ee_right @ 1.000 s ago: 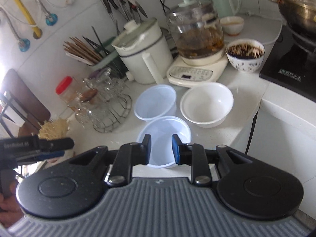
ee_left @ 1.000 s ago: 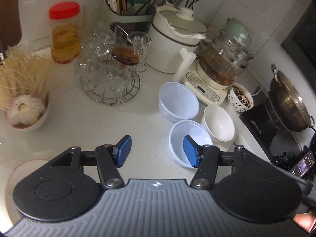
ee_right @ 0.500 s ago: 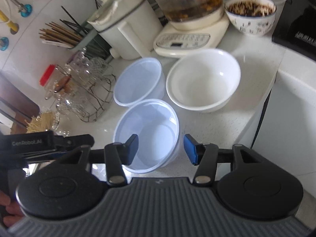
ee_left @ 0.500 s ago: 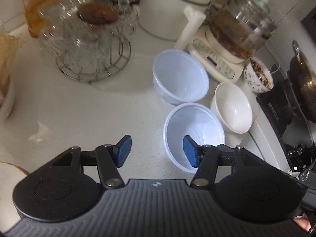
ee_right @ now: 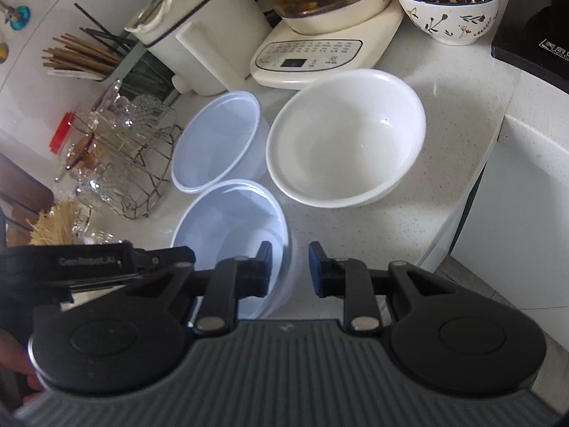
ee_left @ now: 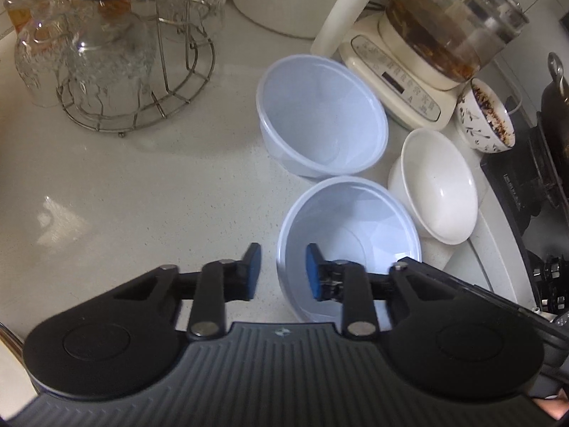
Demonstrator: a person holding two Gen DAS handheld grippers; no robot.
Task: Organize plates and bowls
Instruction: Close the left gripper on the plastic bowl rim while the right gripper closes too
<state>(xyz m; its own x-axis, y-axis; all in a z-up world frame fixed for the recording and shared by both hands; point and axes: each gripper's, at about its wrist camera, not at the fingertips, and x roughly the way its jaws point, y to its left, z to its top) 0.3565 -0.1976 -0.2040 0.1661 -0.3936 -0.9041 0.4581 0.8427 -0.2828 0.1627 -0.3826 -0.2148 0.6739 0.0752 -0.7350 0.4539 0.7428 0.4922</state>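
Now both fingers (ee_left: pixel 253 270) astride the near bowl's (ee_left: pixel 355 220) rim

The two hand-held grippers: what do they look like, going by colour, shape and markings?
Both look alike. The left hand-held gripper and the right hand-held gripper have black linkage arms with silver pivot pins, blue pads on the fingers, two round black discs and a ribbed grey body. White lettering marks the left unit's side.

Both grippers angled down. Left gripper (ee_left: pixel 281 274) and right gripper (ee_right: pixel 291 269) have each just been closing, jaws narrow but still gapped, a rim between them, pads not clearly pressing.
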